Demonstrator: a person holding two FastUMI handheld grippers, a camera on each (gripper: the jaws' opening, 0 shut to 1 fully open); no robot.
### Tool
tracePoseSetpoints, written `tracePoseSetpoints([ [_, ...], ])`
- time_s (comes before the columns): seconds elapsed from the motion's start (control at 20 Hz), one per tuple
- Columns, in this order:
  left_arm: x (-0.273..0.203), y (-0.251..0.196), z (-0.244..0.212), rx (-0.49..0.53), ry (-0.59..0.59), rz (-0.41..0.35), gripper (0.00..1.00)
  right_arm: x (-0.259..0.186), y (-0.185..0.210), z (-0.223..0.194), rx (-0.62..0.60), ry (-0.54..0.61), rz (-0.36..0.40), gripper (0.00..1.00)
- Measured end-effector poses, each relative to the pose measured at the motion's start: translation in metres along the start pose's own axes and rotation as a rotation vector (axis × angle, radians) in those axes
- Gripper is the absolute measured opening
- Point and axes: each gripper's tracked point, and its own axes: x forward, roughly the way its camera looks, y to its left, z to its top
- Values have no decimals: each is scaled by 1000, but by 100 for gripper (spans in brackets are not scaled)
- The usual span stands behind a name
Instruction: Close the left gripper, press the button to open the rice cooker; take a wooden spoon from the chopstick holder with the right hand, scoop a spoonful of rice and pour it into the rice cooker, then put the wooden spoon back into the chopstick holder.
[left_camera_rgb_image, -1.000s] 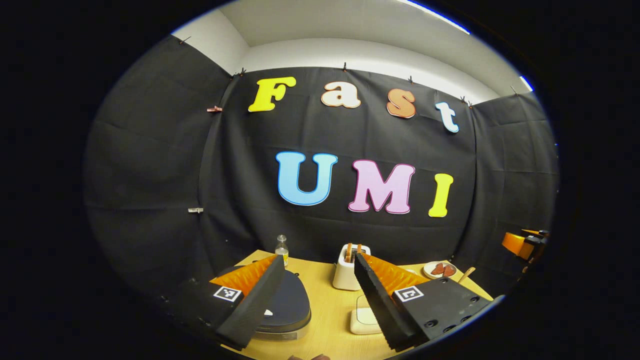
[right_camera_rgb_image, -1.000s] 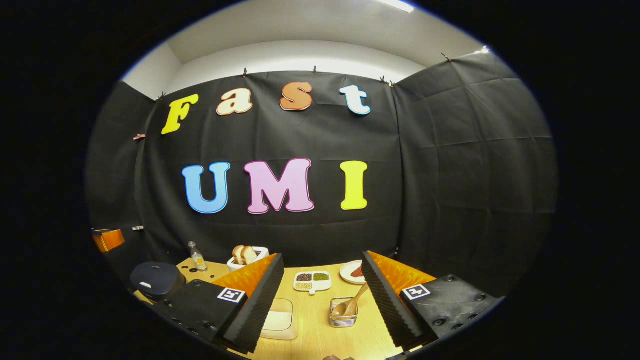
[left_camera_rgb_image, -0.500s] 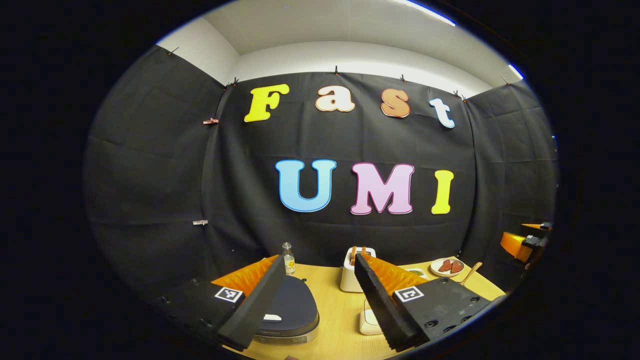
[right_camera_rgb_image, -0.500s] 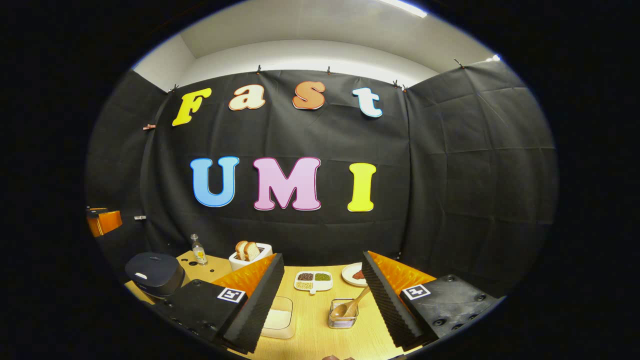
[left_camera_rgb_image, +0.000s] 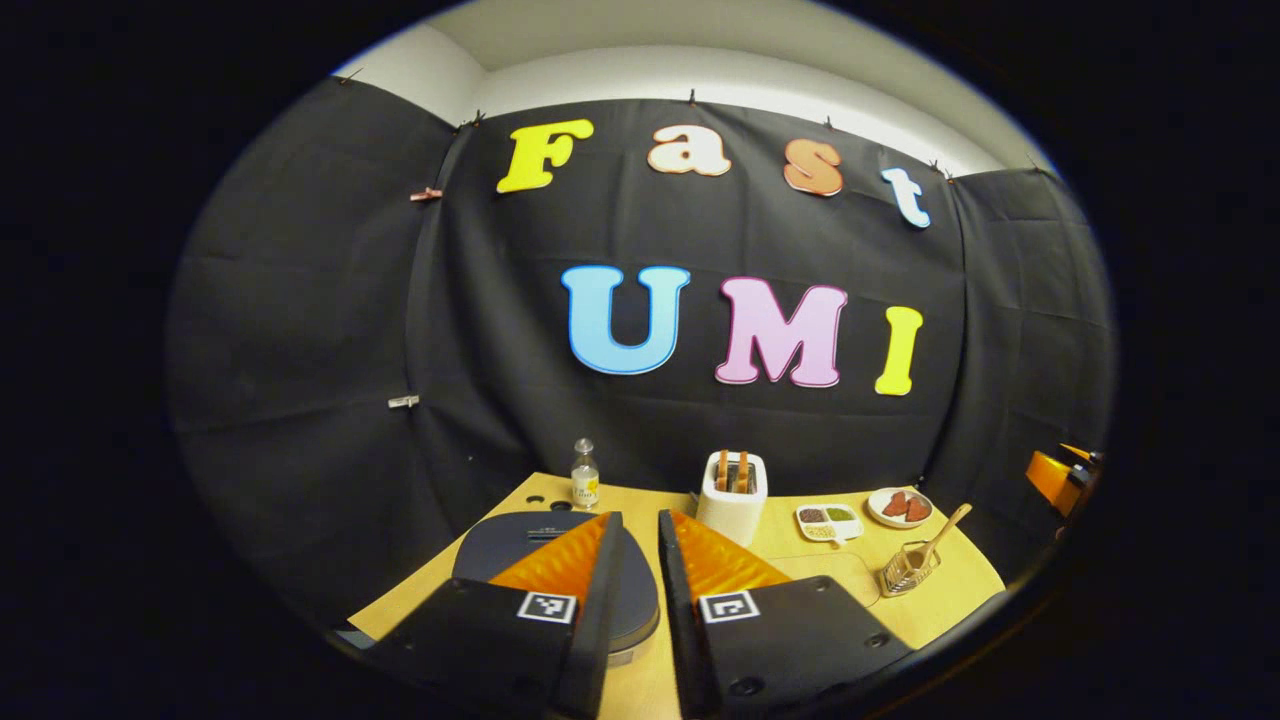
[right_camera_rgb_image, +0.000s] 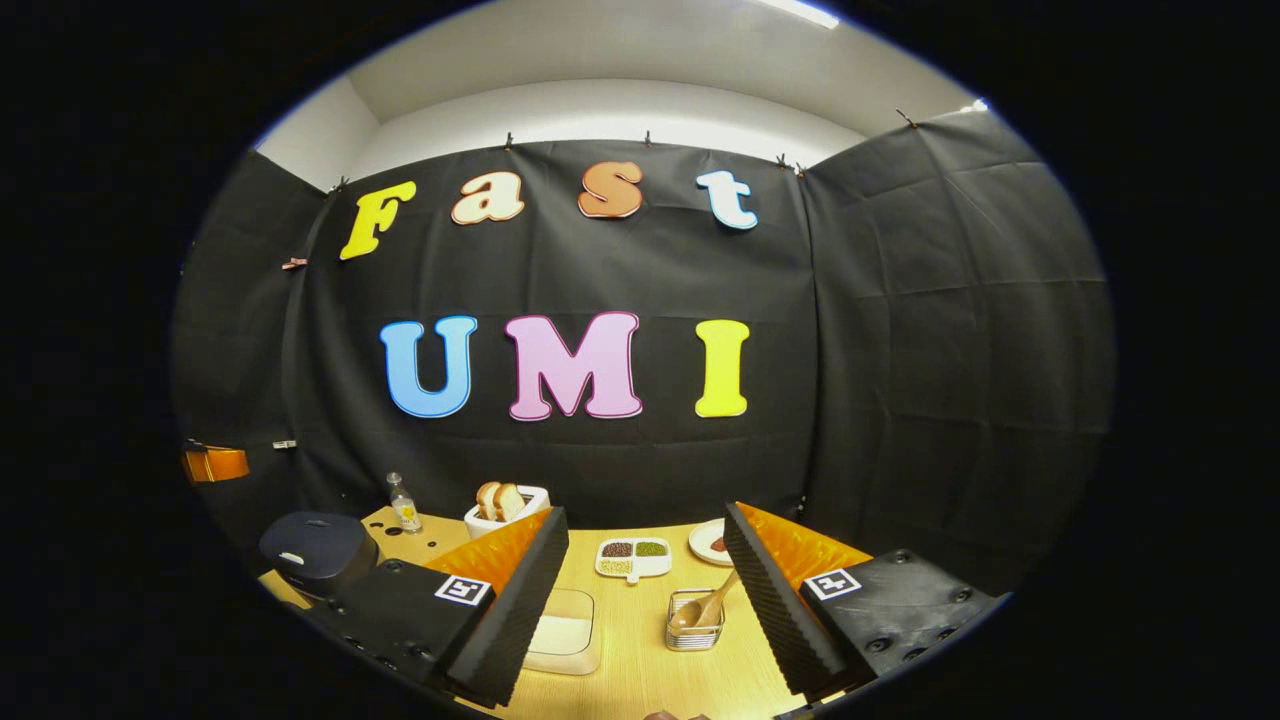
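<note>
The rice cooker (left_camera_rgb_image: 555, 560) sits lid down at the table's near left, just beyond my left gripper (left_camera_rgb_image: 640, 560), whose jaws are nearly together on nothing. I should close them fully, then press squarely on the button. My right gripper (right_camera_rgb_image: 640, 590) waits wide open and empty, facing the wooden spoon (right_camera_rgb_image: 705, 610) in the chopstick holder (right_camera_rgb_image: 694, 630).

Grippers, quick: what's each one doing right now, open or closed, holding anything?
Left gripper: closed, holding nothing, above the rice cooker.
Right gripper: open, empty, facing the wooden spoon in the chopstick holder.
</note>
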Motion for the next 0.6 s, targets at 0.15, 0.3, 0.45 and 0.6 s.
tracePoseSetpoints([
  [0.15,9,23,-19,-17,79,5,12,-8,0,-12,-10,29,-6,98],
  [0.3,14,36,-30,-52,140,-25,6,-17,2,-20,-1,53,-5,98],
  [0.45,25,49,-50,-62,197,-39,6,-26,4,-21,-15,59,-8,98],
  [0.6,36,54,-75,-87,269,-60,6,-34,5,-22,-23,62,-16,98],
])
